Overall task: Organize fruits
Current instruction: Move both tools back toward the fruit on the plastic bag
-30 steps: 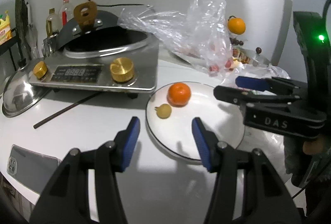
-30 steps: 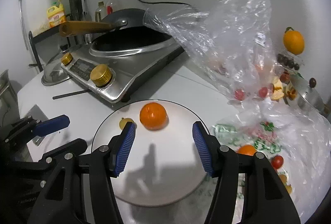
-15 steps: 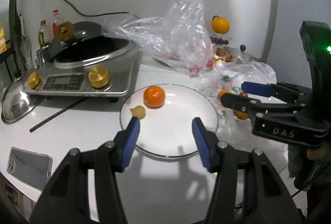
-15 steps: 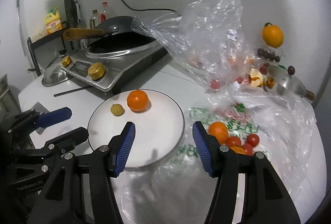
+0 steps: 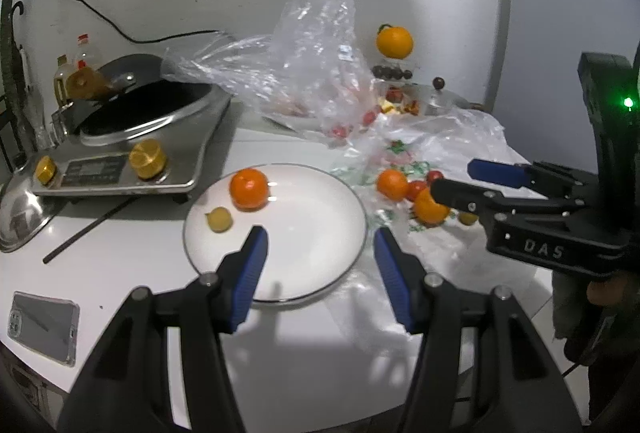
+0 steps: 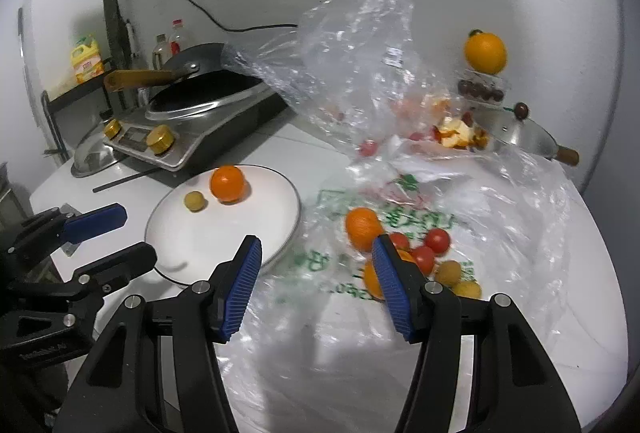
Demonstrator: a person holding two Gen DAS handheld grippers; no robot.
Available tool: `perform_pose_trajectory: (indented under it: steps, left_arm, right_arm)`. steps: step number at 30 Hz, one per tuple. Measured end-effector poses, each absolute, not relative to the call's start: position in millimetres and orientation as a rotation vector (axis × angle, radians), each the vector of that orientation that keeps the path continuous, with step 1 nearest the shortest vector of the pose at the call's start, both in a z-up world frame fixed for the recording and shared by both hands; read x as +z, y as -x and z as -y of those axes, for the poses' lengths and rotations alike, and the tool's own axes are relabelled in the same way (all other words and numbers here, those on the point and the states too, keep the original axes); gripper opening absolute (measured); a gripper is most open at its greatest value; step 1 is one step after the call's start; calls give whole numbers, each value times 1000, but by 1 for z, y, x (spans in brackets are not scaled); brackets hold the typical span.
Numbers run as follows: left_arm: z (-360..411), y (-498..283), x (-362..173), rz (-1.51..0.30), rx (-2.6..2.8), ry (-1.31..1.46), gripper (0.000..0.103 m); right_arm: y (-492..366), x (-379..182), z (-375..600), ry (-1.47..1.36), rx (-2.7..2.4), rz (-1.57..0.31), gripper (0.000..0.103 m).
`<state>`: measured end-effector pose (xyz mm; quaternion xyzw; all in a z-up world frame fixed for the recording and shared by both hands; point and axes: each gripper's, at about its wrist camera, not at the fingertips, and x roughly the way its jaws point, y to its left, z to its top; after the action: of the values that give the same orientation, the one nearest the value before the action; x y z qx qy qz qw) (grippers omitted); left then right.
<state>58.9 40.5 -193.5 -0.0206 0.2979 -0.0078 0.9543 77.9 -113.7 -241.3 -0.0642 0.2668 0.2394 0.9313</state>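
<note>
A white plate [image 5: 312, 209] [image 6: 264, 201] holds an orange [image 5: 248, 188] [image 6: 227, 183] and a small yellow fruit [image 5: 219, 219] [image 6: 195, 201]. To its right, on a flattened plastic bag [image 6: 400, 217], lie more oranges [image 6: 362, 227] [image 5: 392, 184], cherry tomatoes [image 6: 437, 239] and small yellow fruits [image 6: 448, 271]. My left gripper [image 5: 318, 245] [image 6: 136, 235] hovers open over the plate's near edge, nothing between its fingers. My right gripper [image 6: 316, 249] [image 5: 454, 179] is open and empty above the bag, beside the fruit pile.
An induction cooker with a wok [image 5: 132, 137] stands at the back left, with a steel lid [image 5: 20, 209], a chopstick [image 5: 88, 229] and a phone [image 5: 42, 325] near it. A crumpled clear bag [image 6: 352, 65], a steel pot lid [image 6: 520, 133] and an orange [image 6: 485, 52] sit at the back.
Both grippers have swung to the right and drawn back. The plate has slid left in both views and the fruit pile on the bag has come into view. Both stay open.
</note>
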Motion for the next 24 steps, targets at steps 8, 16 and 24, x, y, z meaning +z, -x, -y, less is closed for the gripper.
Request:
perform_pose_trajectory:
  steps: [8, 16, 24]
  left_arm:
    - [-12, -67, -196, -629, -38, 14, 57]
    - [13, -78, -200, -652, -58, -11, 69]
    - [34, -89, -202, -676, -81, -29, 69]
  right_arm:
    - [-82, -251, 149, 91, 461, -557, 61]
    - [-88, -258, 183, 57, 426, -563, 61]
    - [-97, -269, 208, 33, 411, -581, 61]
